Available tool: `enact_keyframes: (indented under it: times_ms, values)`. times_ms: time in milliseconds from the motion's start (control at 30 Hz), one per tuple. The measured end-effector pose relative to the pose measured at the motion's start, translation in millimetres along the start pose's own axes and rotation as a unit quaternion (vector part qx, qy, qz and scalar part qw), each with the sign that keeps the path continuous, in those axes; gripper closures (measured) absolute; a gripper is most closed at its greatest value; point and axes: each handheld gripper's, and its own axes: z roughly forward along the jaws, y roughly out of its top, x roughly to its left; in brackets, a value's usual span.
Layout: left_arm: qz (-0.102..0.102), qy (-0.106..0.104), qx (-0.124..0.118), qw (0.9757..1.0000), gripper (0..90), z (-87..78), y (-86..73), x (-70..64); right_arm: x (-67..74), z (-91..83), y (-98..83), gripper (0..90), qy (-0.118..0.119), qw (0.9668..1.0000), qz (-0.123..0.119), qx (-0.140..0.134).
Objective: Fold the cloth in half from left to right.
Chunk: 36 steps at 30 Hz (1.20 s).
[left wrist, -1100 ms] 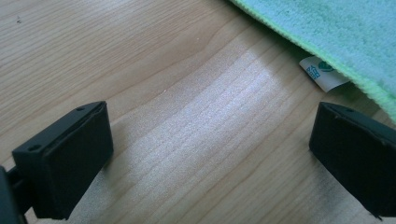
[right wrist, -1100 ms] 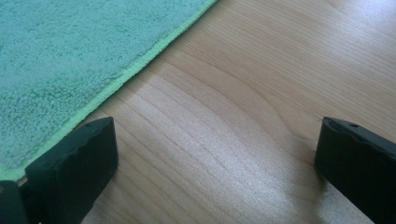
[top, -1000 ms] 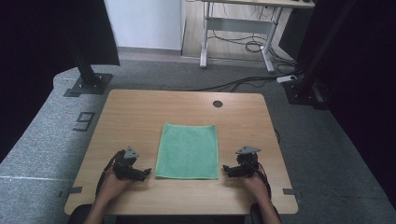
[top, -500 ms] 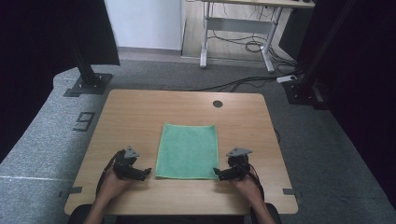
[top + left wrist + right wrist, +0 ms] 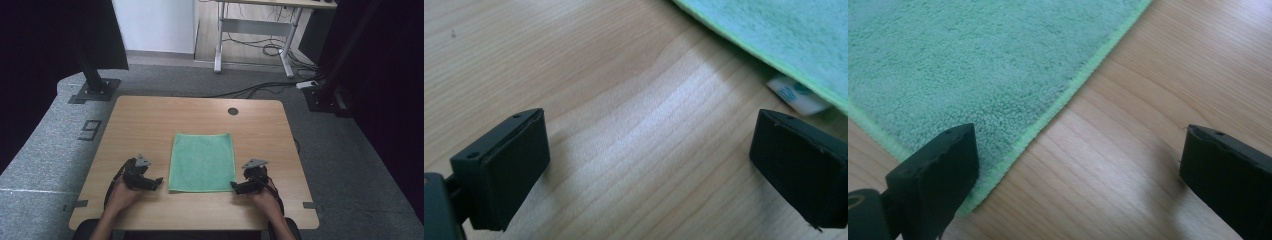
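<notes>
We log the nearest items first. Since 1 s ago the right gripper (image 5: 235,186) has slid inward along the near edge of the table (image 5: 150,120); it now sits at the near right corner of the green cloth (image 5: 202,161), where earlier it stood clear of it. The left gripper (image 5: 159,181) has barely shifted and rests just beside the near left corner. We read this as the approach to a 2-corner pickup, with the right side nearly placed and the left 1 lagging.

In the right gripper view the jaws stand wide apart, 1 over the cloth's corner, the other over bare wood; the hemmed edge runs between them. Nothing is clamped. In the left gripper view the jaws are likewise spread, both over wood, with the cloth and its white tag (image 5: 796,94) ahead, near but not between the pads.

Farther out, the cloth lies flat, centred on the table, short of the round cable hole (image 5: 233,111).
</notes>
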Motion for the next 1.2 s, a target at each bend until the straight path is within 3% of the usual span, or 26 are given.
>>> enact_keyframes:
  times_ms: [300, 533, 700, 1200]
  values:
    - [-0.005, 0.003, -0.018, 0.9998, 2.8, 3.8, 19.3, -1.2, -13.0, -5.1, -4.5, 3.8, -0.017, 0.9997, 0.017, 0.003]
    - [-0.009, 0.002, -0.032, 0.9995, 4.0, 12.3, 43.2, 1.9, -19.8, -6.9, -6.9, 3.8, -0.027, 0.9994, 0.024, 0.001]
    - [-0.018, 0.003, -0.039, 0.9991, 5.9, 23.2, 60.5, 8.5, -24.3, -7.6, -8.6, 3.7, -0.028, 0.9991, 0.03, -0.001]
    - [-0.033, 0.035, -0.042, 0.998, 8.2, 59.2, 101.0, 31.5, -28.4, -6.9, -10.2, 3.5, -0.02, 0.999, 0.04, -0.004]
